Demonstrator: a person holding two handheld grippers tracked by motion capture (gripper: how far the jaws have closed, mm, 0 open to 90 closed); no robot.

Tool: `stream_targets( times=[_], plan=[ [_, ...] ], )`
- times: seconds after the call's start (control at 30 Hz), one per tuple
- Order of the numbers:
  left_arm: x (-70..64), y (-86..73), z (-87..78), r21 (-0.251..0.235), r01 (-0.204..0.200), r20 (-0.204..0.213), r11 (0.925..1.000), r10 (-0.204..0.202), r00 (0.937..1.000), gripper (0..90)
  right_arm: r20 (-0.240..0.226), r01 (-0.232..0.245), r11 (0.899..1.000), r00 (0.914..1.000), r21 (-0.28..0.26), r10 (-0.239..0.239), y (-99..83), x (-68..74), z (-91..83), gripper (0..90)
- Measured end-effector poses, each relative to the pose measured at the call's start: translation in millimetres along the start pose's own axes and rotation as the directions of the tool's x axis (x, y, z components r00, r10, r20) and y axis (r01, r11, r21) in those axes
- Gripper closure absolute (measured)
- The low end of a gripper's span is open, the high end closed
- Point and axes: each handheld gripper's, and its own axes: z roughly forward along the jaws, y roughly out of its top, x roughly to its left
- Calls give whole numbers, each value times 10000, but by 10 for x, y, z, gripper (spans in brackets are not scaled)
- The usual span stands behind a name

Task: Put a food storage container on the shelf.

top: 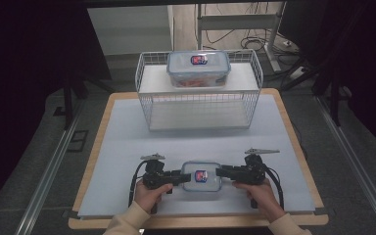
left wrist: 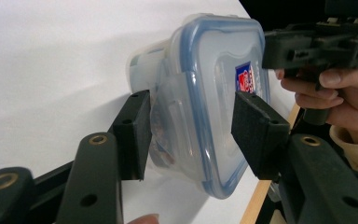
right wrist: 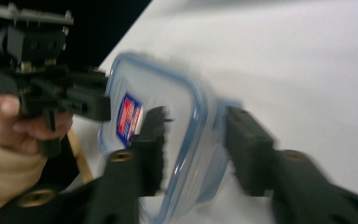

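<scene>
A small clear container (top: 201,176) with a blue-rimmed lid and a red and blue label sits near the table's front edge. My left gripper (top: 182,177) holds its left end and my right gripper (top: 219,172) holds its right end. In the left gripper view the container (left wrist: 214,93) stands between the jaws of the left gripper (left wrist: 191,135), one pad on the lid and one against the base. The blurred right gripper view shows the right gripper (right wrist: 196,144) straddling the other end of the container (right wrist: 177,107) the same way.
A white wire basket (top: 199,105) stands at the back of the pale mat (top: 127,147). A larger clear container (top: 199,68) with orange contents rests on its top shelf. The table's wooden border (top: 92,147) frames the mat. Dark stands and cables surround the table.
</scene>
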Motion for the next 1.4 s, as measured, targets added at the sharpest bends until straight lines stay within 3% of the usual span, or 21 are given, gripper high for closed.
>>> stream_targets(
  times=[0.1, 0.4, 0.6, 0.8, 1.4],
  plan=[
    [-9, -8, 15, 38, -70, -19, 10000, 70, 10000, 487, -108, -55, 9982, 9999, 592, 61, -72, 11, 60, 443],
    [-18, -10, 25, 78, -114, -21, 9999, 114, 9999, 488, -234, -326, 9923, 9991, 1191, 356, -158, 5, 55, 409],
    [-23, -16, 24, 51, -98, -60, 9999, 99, 9999, 488, -352, -462, 9923, 9981, 1148, 506, -151, -20, 29, 482],
    [-56, -28, 11, -34, -265, -227, 9996, 264, 9994, 493, -570, -979, 9893, 9929, 1081, 1044, -145, -50, 13, 516],
    [-135, 4, -43, -354, -650, -386, 9973, 637, 9972, 498, -580, -866, 9944, 9942, 613, 901, -119, 11, -38, 534]
  ],
)
